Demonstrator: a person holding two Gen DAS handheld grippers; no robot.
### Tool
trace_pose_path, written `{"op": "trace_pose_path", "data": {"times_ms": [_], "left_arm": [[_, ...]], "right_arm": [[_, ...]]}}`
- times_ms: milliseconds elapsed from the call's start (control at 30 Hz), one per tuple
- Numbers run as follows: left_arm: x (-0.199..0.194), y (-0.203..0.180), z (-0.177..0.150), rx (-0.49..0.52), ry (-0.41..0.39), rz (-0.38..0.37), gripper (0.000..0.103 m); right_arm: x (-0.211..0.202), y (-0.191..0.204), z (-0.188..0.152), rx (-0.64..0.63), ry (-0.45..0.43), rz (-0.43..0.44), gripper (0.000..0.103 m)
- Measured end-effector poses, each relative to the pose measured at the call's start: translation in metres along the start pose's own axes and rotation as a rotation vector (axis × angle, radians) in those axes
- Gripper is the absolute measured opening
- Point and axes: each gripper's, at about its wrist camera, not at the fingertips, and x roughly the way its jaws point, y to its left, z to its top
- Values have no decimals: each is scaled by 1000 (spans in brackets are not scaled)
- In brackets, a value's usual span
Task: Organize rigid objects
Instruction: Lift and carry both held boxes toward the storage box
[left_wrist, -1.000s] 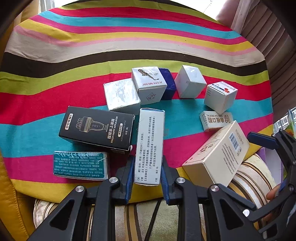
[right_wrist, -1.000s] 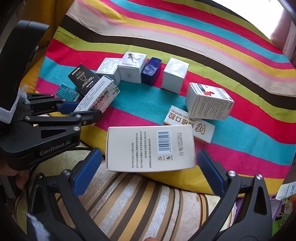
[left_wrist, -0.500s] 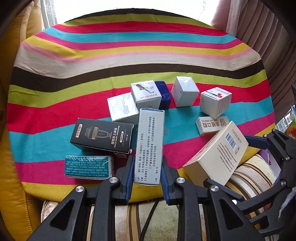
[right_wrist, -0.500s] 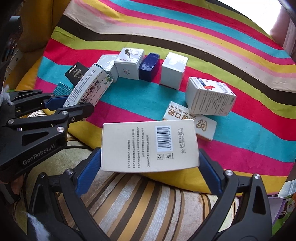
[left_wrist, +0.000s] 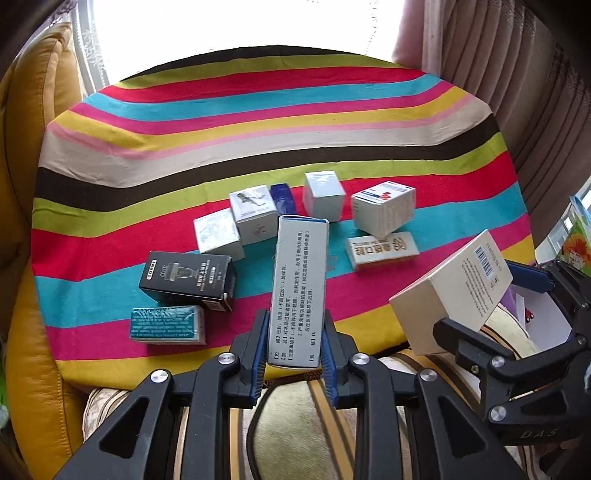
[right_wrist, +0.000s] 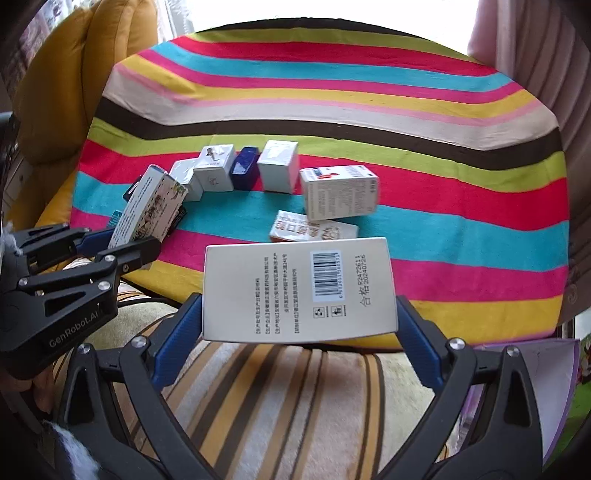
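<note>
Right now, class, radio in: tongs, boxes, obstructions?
Left tongs shut on tall narrow box. Right tongs shut on wide cream box. Both boxes lifted. Seven boxes on striped cloth; nothing blocking.

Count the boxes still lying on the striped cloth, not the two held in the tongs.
8: teal box and black box at left; silver box, white box, blue box, white cube in a row; red-marked box; dental box. More may be hidden.
</note>
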Motion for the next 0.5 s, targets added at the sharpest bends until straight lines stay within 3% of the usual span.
{"op": "trace_pose_path", "data": {"times_ms": [500], "left_arm": [[-9, -48, 2, 108, -53, 30, 27]], "right_arm": [[-45, -30, -31, 122, -97, -98, 99]]}}
